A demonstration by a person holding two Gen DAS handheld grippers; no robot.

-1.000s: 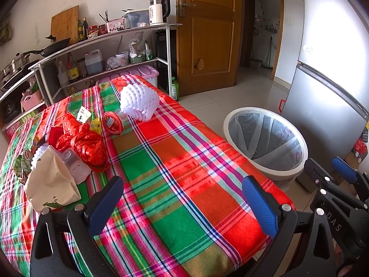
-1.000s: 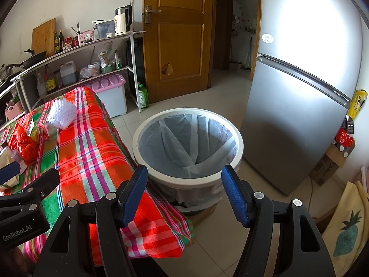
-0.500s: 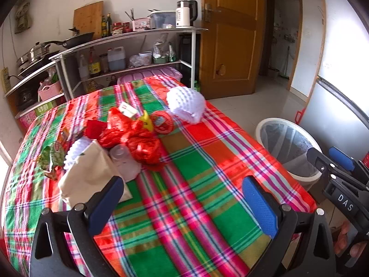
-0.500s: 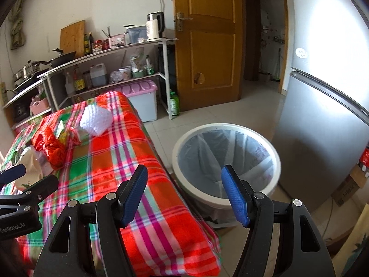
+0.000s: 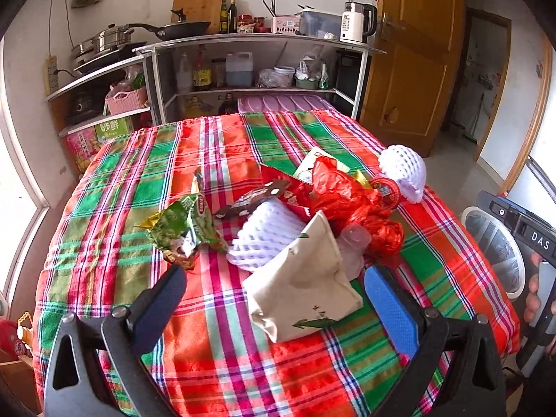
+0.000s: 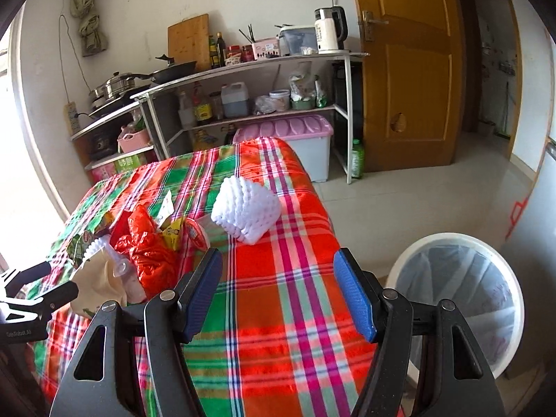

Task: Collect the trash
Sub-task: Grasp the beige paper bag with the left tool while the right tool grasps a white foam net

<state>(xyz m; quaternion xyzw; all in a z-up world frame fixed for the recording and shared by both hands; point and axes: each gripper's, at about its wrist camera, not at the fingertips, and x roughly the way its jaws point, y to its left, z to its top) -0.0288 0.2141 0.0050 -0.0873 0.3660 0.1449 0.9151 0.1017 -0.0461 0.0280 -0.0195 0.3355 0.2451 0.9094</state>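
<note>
Trash lies heaped on the plaid-covered table [image 5: 222,354]: a cream paper bag [image 5: 305,288], a white foam net [image 5: 264,236], a green snack wrapper [image 5: 180,226], a crumpled red plastic bag [image 5: 351,201] and a second white foam net [image 5: 405,172] [image 6: 246,210]. My left gripper [image 5: 274,302] is open, its blue pads either side of the cream bag and just short of it. My right gripper [image 6: 278,293] is open over the table's right part, holding nothing. A white lined trash bin [image 6: 462,295] [image 5: 493,246] stands on the floor right of the table.
Metal kitchen shelves [image 5: 257,43] with pans, bottles and a kettle stand behind the table. A pink-lidded storage box [image 6: 295,135] sits under them. A wooden door [image 6: 406,69] is at the back right, a hand [image 5: 535,299] holds the right gripper, and tiled floor [image 6: 434,201] spreads beyond the bin.
Both grippers have swung left, away from the bin and toward the trash heap. The cream bag now lies between the left pads. Both stay open.
</note>
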